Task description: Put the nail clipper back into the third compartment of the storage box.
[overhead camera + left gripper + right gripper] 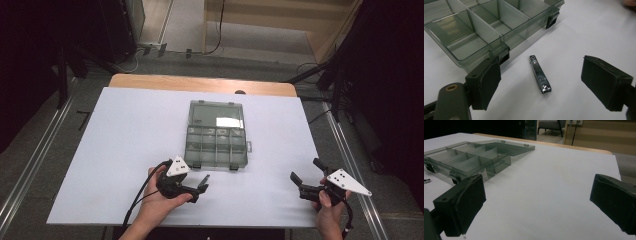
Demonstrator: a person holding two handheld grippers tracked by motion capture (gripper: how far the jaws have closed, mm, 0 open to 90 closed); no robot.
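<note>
Nail clipper (540, 74) flat between wide-open, empty left gripper (549, 83) jaws; right gripper (536, 205) likewise

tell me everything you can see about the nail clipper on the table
The nail clipper is a slim, shiny metal bar with a textured lever on top and a small hole at its far end. It lies flat and closed on the white table cover, just in front of the open grey plastic organizer box without touching it. It sits between the open jaws of the left claw, which do not touch it.
</note>
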